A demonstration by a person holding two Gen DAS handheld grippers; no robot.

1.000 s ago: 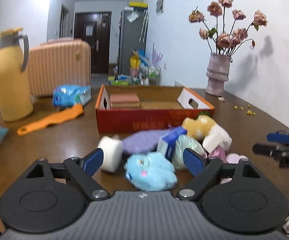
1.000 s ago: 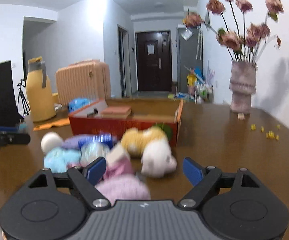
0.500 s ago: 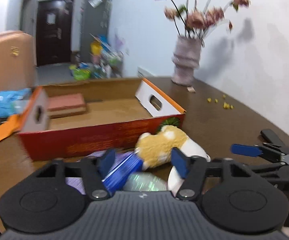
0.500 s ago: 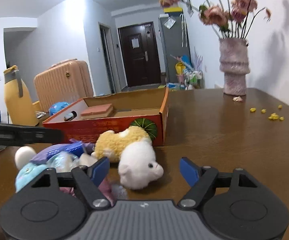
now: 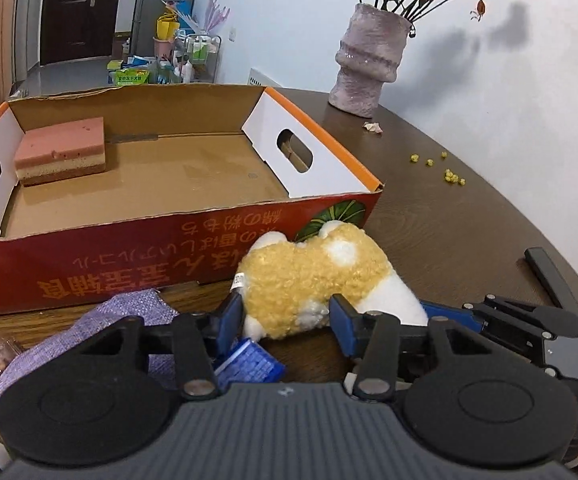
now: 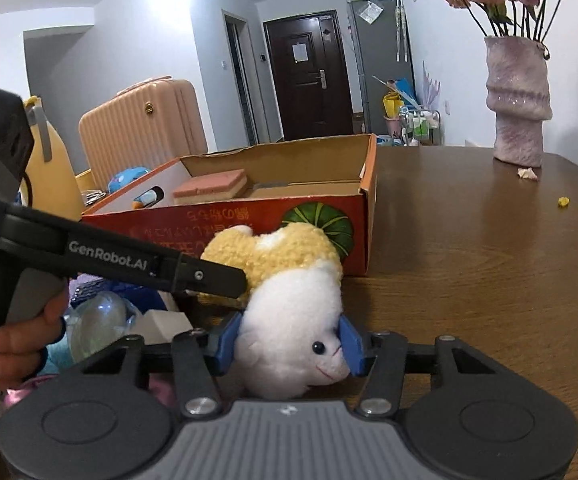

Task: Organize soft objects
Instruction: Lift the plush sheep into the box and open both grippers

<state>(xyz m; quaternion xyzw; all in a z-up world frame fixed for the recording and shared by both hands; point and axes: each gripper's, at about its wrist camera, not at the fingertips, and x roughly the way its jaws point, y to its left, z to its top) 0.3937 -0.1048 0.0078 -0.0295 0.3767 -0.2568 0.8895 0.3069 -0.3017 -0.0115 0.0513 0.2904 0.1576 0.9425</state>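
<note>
Change: both grippers, wide apart a second ago, are closing on one plush toy (image 5: 313, 280).
Left gripper (image 5: 285, 320): pads squeezing its yellow body.
Right gripper (image 6: 289, 344): pads squeezing its white head.
Meaning: likely lifted next into the box (image 5: 193, 216) beyond the jaws.

Your right gripper (image 6: 289, 344) is closing, its blue pads (image 6: 227, 340) on either side of the plush toy's white head (image 6: 293, 328). At ten o'clock your left gripper (image 6: 225, 280) reaches the toy's yellow body (image 6: 281, 252). The cardboard box (image 6: 313, 216) sits at twelve o'clock, a sponge (image 6: 209, 188) inside.
</note>
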